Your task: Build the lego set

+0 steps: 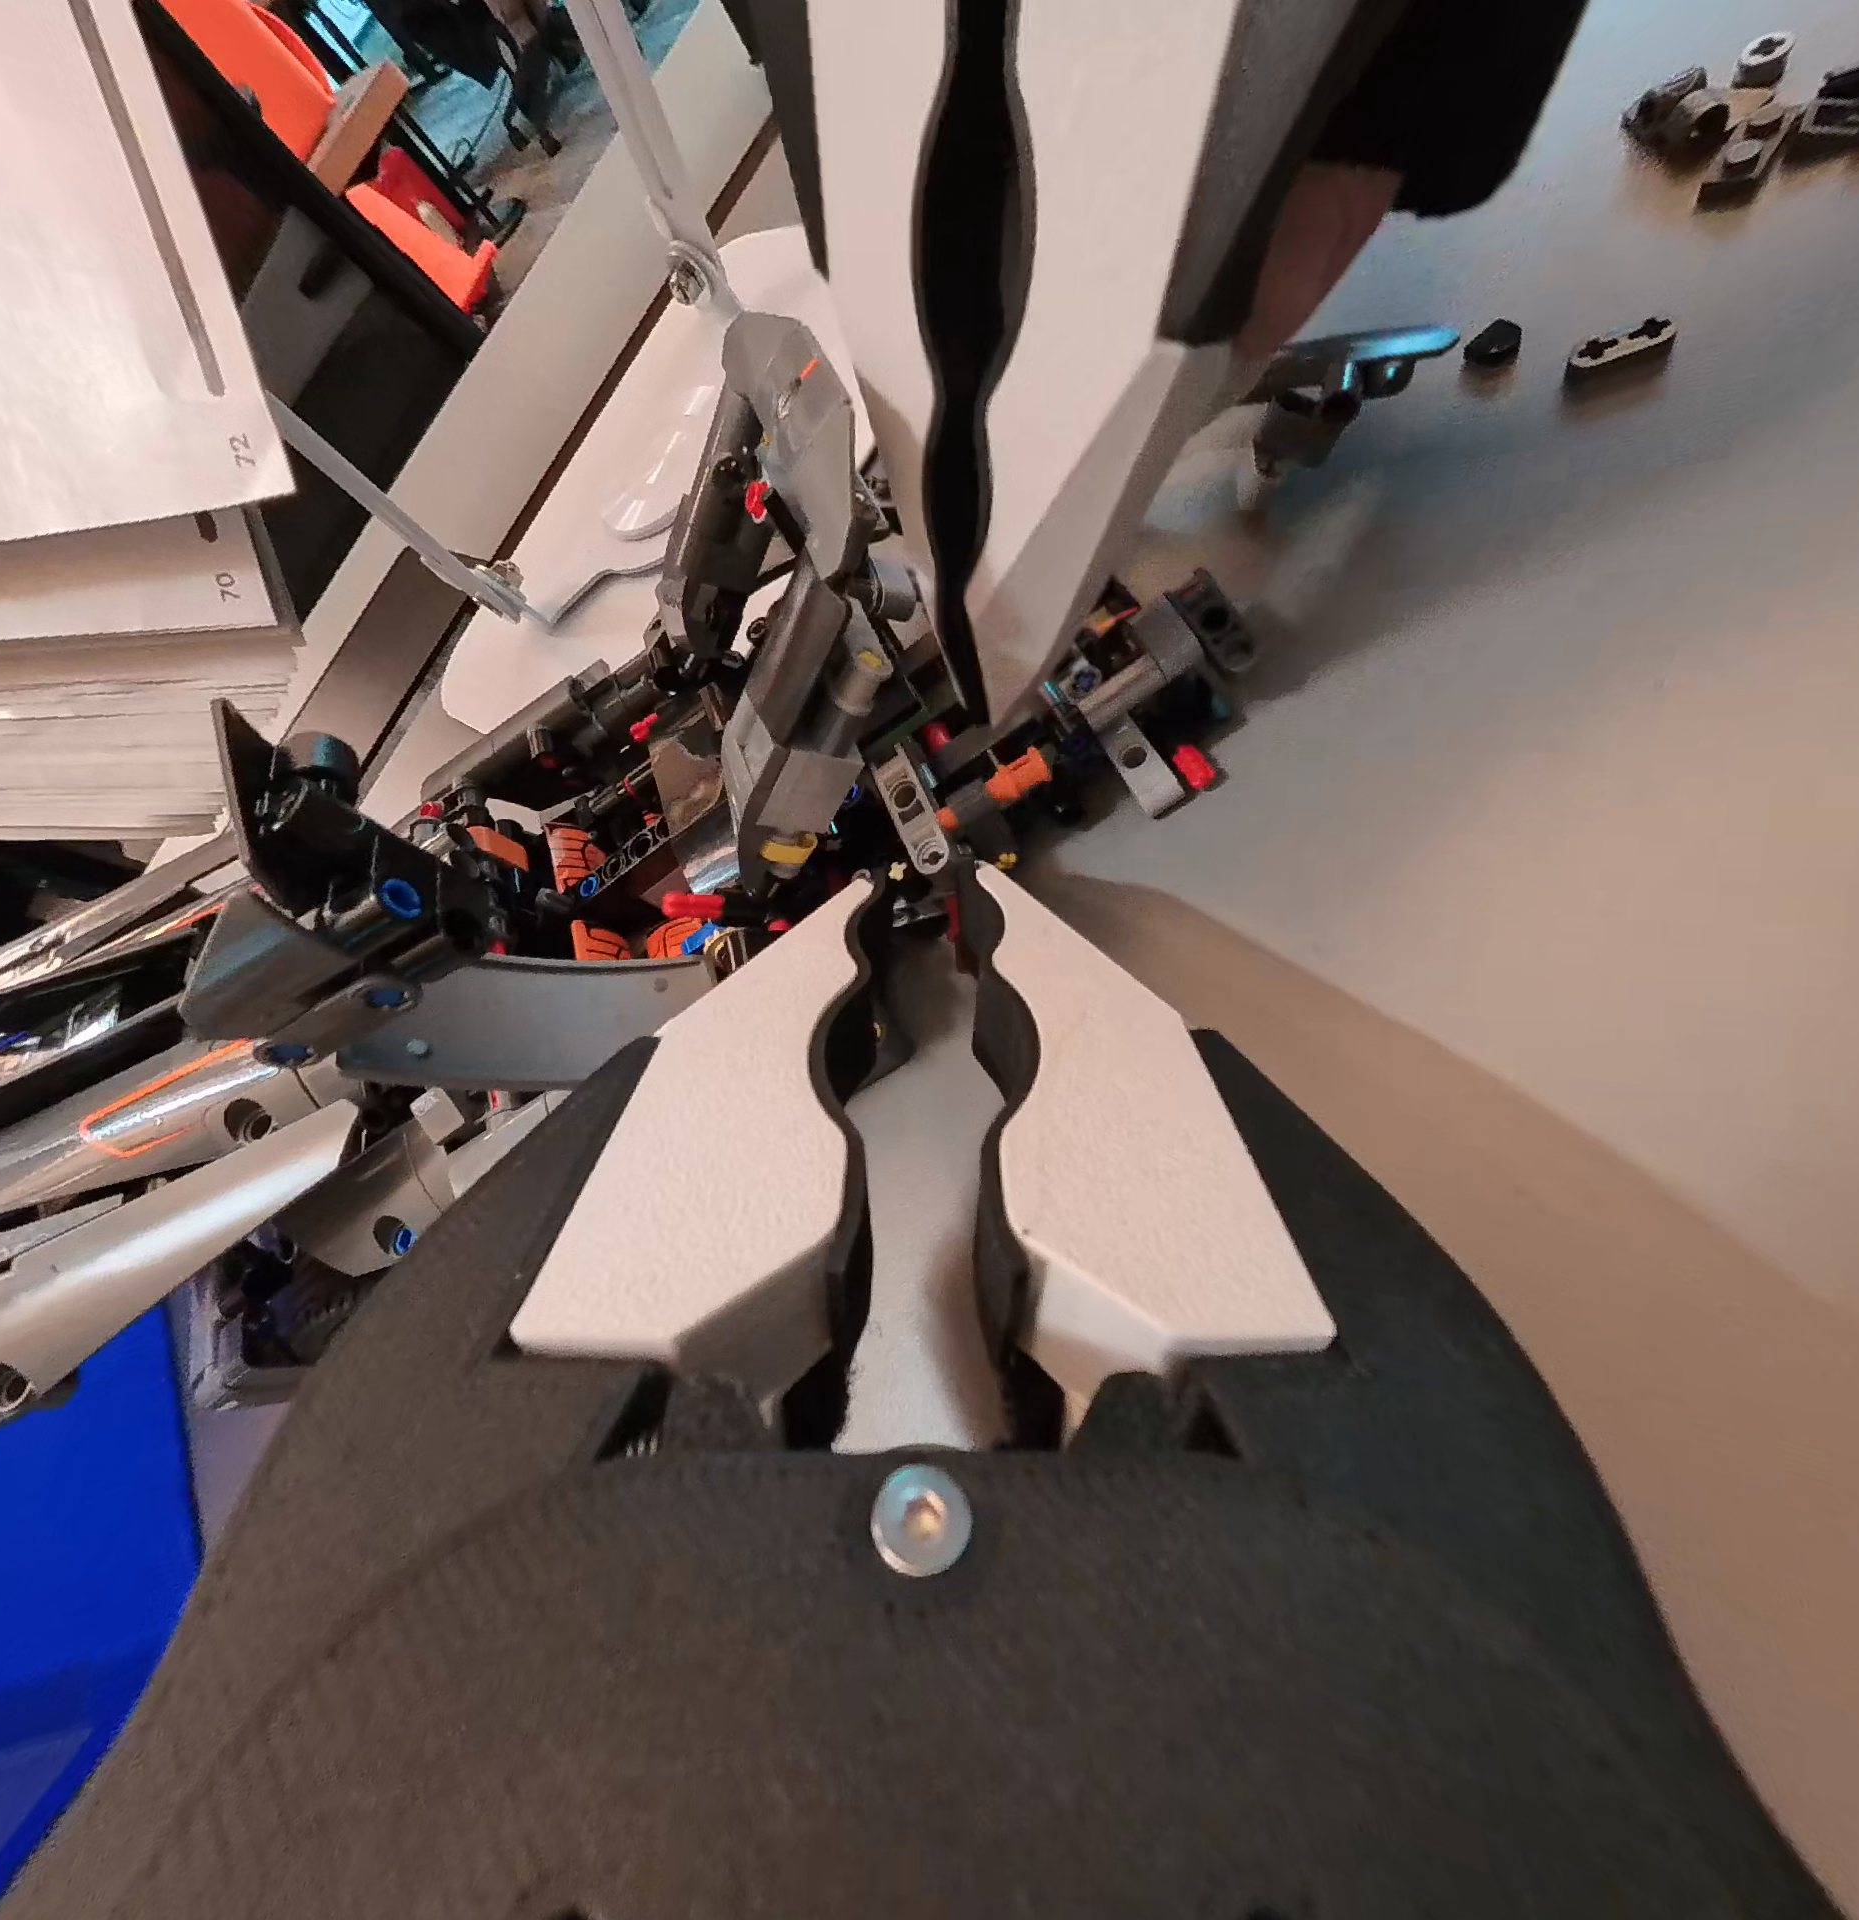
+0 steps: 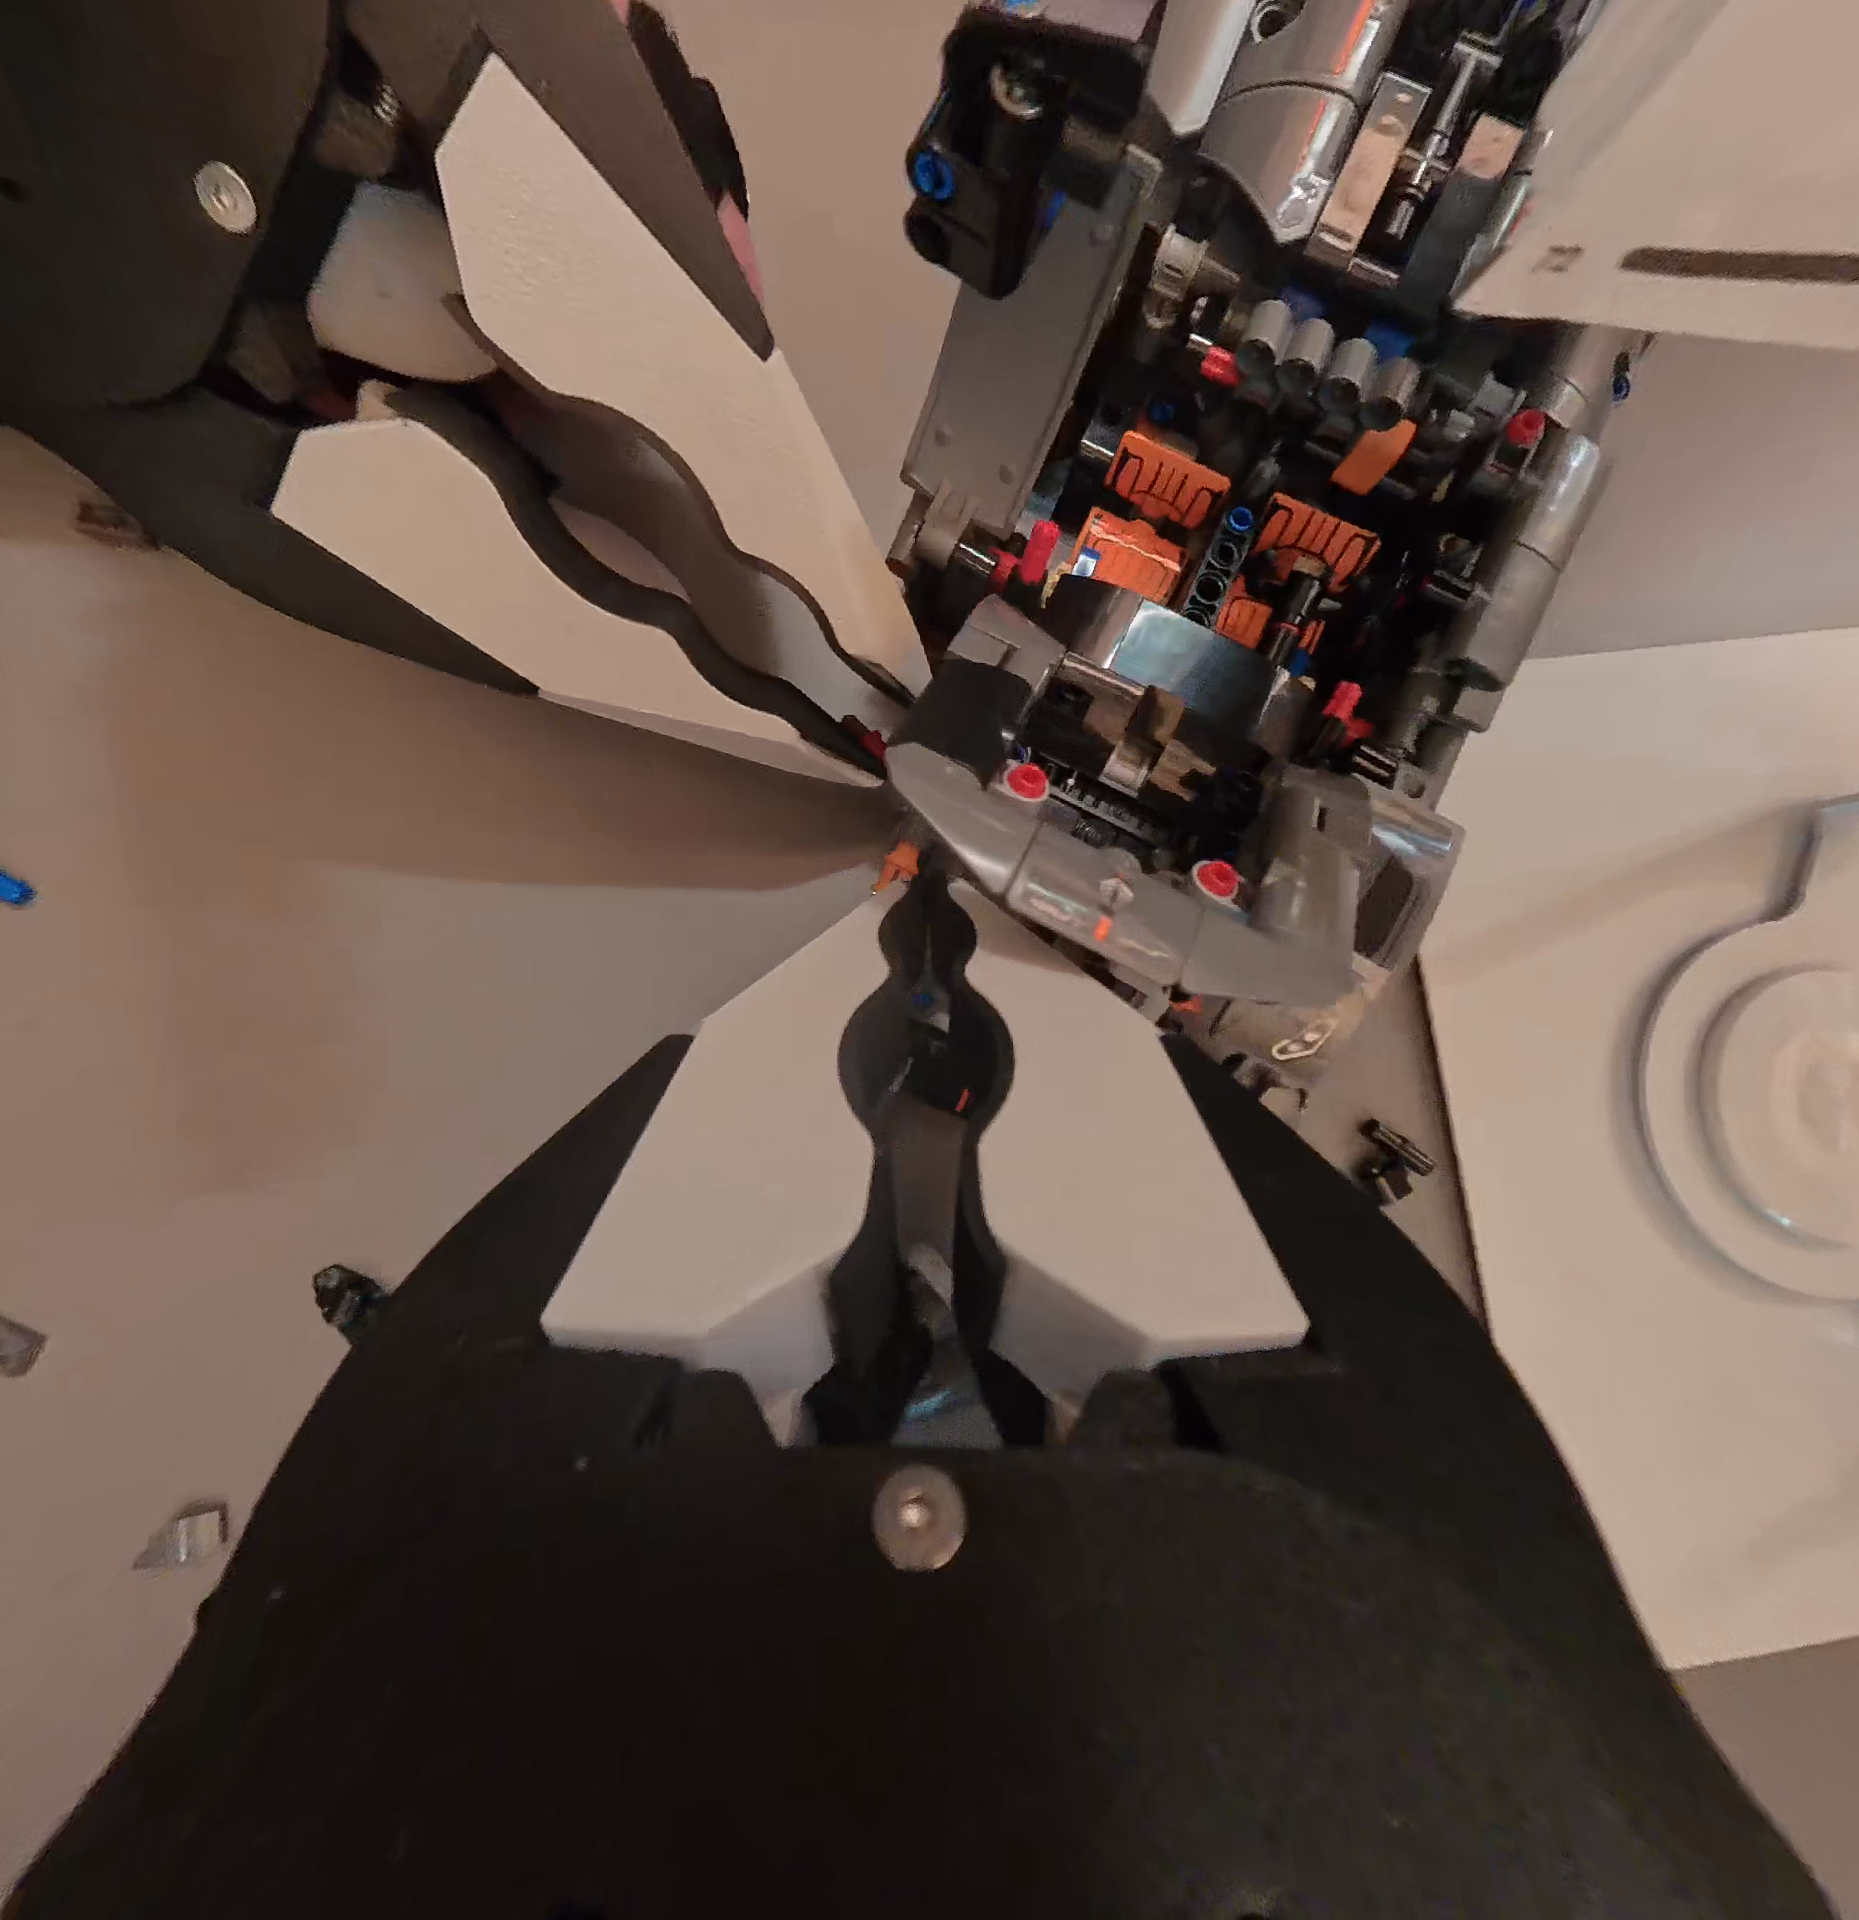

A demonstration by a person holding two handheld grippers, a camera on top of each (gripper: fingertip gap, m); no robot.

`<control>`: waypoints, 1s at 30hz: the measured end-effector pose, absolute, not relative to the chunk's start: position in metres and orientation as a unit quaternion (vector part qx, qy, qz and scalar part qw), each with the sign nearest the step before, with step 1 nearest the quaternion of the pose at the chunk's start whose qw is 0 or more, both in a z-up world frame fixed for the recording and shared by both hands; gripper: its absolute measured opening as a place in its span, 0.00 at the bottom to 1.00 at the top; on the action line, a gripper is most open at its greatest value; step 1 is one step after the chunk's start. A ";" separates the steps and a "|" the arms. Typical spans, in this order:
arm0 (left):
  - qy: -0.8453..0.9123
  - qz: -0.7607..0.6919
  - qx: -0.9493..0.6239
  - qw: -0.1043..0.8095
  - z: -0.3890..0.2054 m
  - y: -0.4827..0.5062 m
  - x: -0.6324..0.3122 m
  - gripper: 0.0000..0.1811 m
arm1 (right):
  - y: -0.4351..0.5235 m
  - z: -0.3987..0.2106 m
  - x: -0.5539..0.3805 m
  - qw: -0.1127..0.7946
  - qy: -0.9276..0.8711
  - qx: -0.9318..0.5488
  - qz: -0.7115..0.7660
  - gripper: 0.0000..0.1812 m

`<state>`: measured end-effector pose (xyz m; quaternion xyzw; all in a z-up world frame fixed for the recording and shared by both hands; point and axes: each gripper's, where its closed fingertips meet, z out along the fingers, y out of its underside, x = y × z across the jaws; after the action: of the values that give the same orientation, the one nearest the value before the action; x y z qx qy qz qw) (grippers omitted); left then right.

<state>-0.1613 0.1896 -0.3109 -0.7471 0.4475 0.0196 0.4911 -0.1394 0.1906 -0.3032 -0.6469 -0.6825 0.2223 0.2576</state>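
Taking the Lego car model [image 1: 696, 790] as landmark: at its left stands a stack of instruction pages [image 1: 104, 582]; the model itself is a long grey, silver and black Technic build with orange seats, red and blue pins, lying on the pale table [image 1: 1527, 935]. At its near end the left gripper [image 1: 930, 883] has its fingers drawn almost together around a small dark red-and-black piece of the model. From above, the right gripper [image 1: 966, 686] presses its nearly closed tips into the same end; what it pinches cannot be told. Right of the model, loose dark pieces [image 1: 1621, 353] lie well apart
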 end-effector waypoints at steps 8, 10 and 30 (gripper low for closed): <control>0.448 0.017 -0.747 0.492 -0.311 0.190 -0.161 0.05 | 0.185 -0.311 -0.145 0.243 -0.674 -0.657 0.234 0.05; 0.448 0.018 -0.746 0.492 -0.311 0.190 -0.161 0.05 | 0.185 -0.321 -0.146 0.241 -0.678 -0.662 0.211 0.04; 0.453 0.034 -0.741 0.494 -0.310 0.189 -0.158 0.05 | 0.182 -0.322 -0.145 0.269 -0.691 -0.651 0.161 0.02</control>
<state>-0.1583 0.1891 -0.3102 -0.7415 0.4531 0.0339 0.4937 -0.1445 0.1822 -0.3219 -0.6508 -0.6915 0.1608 0.2691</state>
